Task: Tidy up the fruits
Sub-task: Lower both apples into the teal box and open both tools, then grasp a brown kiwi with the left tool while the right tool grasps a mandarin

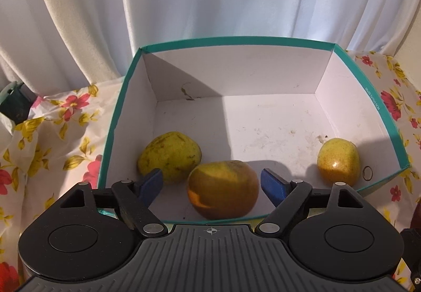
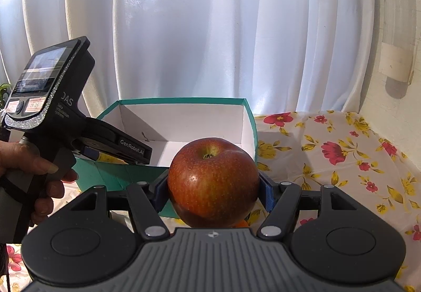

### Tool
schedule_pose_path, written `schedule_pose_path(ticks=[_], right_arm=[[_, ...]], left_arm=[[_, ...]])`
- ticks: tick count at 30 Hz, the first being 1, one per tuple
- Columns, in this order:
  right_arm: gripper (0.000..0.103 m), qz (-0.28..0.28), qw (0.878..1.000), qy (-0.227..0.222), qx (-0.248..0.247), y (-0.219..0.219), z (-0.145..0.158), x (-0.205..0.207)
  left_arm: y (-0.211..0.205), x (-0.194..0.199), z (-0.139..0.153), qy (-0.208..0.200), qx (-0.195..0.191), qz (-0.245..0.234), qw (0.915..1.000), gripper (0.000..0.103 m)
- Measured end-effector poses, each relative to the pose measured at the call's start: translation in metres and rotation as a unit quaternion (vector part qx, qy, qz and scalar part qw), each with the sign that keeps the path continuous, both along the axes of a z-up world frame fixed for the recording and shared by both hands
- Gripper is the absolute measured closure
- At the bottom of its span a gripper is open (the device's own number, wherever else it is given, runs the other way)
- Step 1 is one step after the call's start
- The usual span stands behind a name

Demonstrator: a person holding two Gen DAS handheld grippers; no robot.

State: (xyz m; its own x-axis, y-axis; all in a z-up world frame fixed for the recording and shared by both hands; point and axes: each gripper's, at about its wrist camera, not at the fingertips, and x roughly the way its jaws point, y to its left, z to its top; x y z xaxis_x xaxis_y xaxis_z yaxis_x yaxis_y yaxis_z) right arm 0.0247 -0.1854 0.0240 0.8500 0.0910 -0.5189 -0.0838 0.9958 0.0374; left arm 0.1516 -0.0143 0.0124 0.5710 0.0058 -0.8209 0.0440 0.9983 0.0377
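Observation:
A teal box [image 1: 236, 40] with a white inside holds three fruits. An orange-brown fruit [image 1: 223, 189] rests on its floor at the near wall, between the blue pads of my left gripper [image 1: 211, 184]. The pads stand apart from it on both sides, so the gripper is open. A yellow-green fruit [image 1: 169, 156] lies to its left and a yellow-orange fruit [image 1: 339, 161] in the near right corner. My right gripper [image 2: 213, 186] is shut on a red apple [image 2: 213, 184], stem up, held in front of the box [image 2: 184, 100].
The box stands on a floral tablecloth [image 2: 329, 160] with white curtains [image 2: 197, 29] behind. In the right wrist view a hand [image 2: 39, 181] holds the left gripper's handle over the box's left near corner. A dark green object [image 1: 13, 102] sits at far left.

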Motion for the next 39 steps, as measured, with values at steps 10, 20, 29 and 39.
schedule_pose_path(ticks=[10,20,29,39], right_arm=[[0.037,-0.002,1.0,-0.008,0.0,-0.001,0.004,0.001],[0.037,0.004,0.999,-0.035,0.0,0.0,0.011,0.032],[0.037,0.014,1.0,0.001,0.003,0.016,-0.011,0.08],[0.037,0.014,1.0,0.023,0.005,0.02,-0.025,0.09]], left_arm=[[0.031,-0.073,0.052,-0.086,-0.03,0.014,0.9958,0.008],[0.04,-0.099,0.043,-0.076,-0.013,0.03,0.9965,0.008],[0.05,-0.116,0.03,-0.053,0.004,0.048,0.9974,0.008],[0.056,-0.123,0.013,-0.017,0.005,0.054,0.9984,0.008]])
